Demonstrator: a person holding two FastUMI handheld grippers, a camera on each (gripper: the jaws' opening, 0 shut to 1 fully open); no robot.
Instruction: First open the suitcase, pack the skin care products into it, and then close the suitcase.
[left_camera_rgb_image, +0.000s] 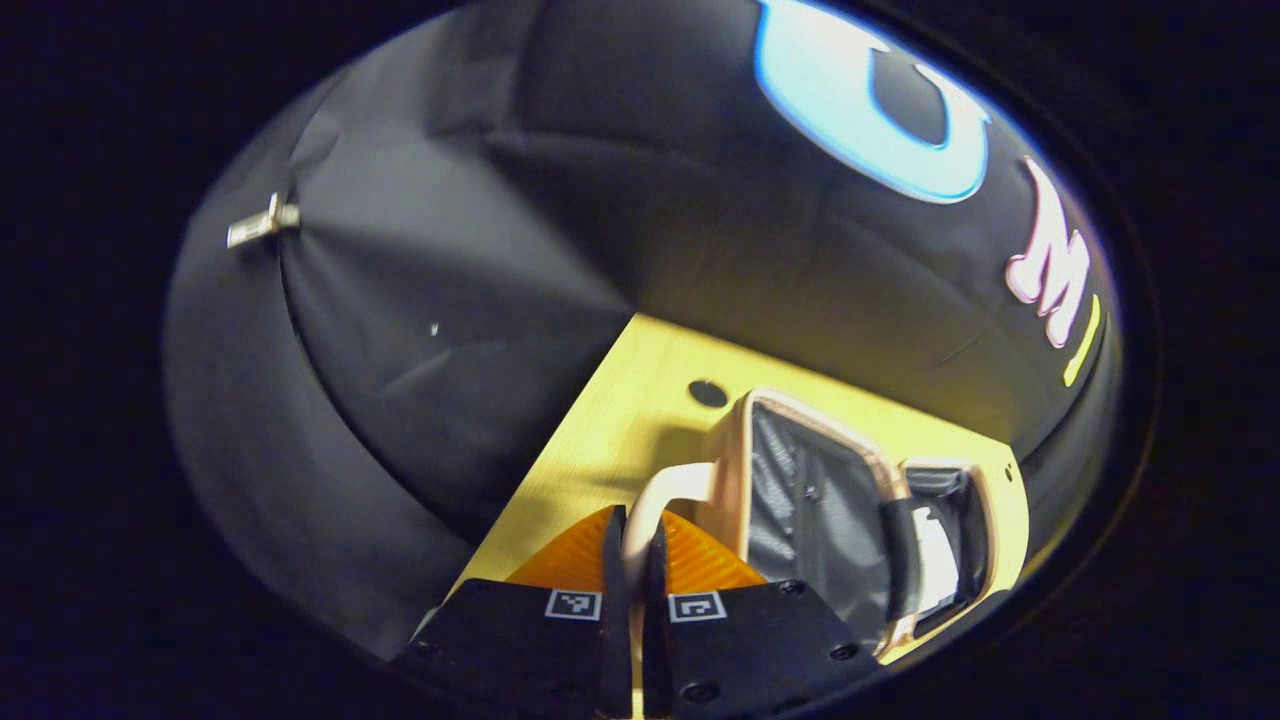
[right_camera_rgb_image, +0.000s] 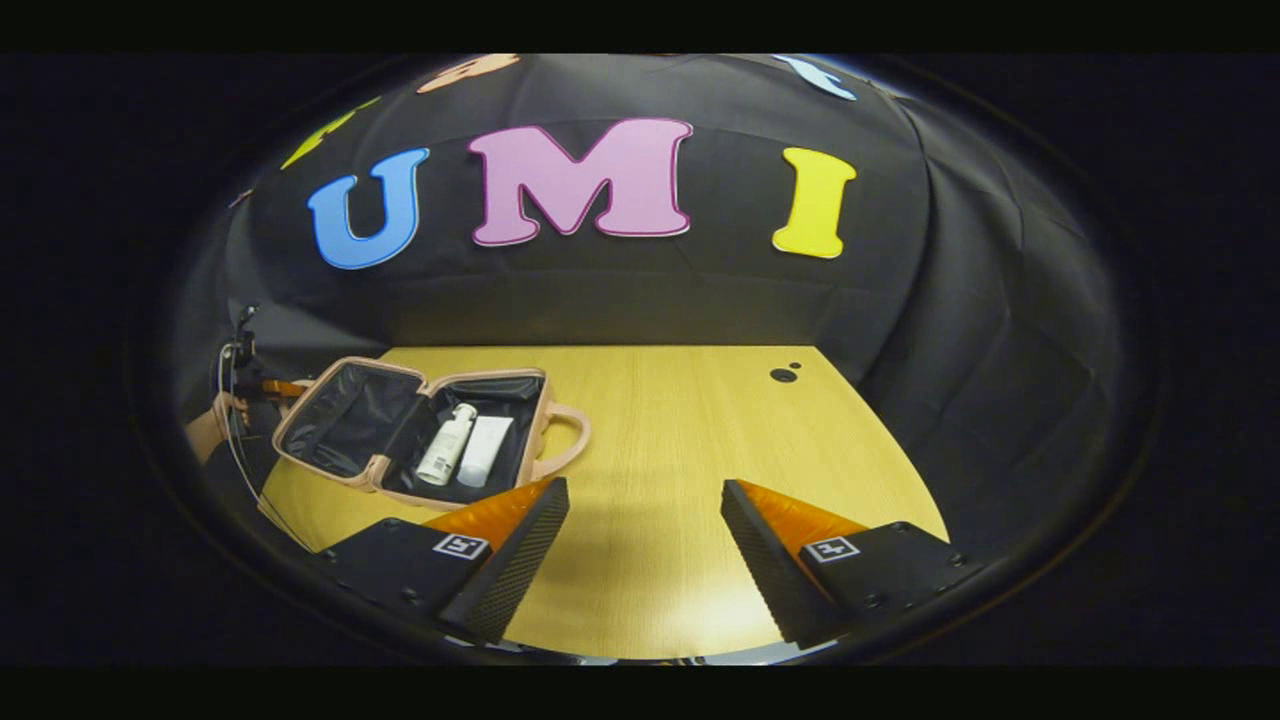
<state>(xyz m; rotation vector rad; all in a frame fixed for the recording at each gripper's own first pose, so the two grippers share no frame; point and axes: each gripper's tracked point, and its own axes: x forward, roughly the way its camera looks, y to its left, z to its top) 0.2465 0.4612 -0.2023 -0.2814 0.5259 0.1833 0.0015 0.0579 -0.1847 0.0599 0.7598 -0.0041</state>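
The pink suitcase (right_camera_rgb_image: 330, 455) lies open on the wooden table (right_camera_rgb_image: 680, 430), its dark lining showing. Inside its right half lie a white pump bottle (right_camera_rgb_image: 446, 444) and a white tube (right_camera_rgb_image: 485, 450), side by side. In the left gripper view my left gripper (left_camera_rgb_image: 632, 525) is shut on the pink handle (left_camera_rgb_image: 675, 485) of the near half of the suitcase (left_camera_rgb_image: 730, 470); the white products (left_camera_rgb_image: 935, 560) show in the far half. My right gripper (right_camera_rgb_image: 645, 510) hangs open above the table to the right of the case, with nothing between its fingers.
A second pink handle (right_camera_rgb_image: 570, 440) sticks out from the half with the products. A hand (right_camera_rgb_image: 205, 430) holds the left gripper at the table's left end. A round cable hole (right_camera_rgb_image: 783, 375) sits near the table's far right corner. Black cloth walls enclose the table.
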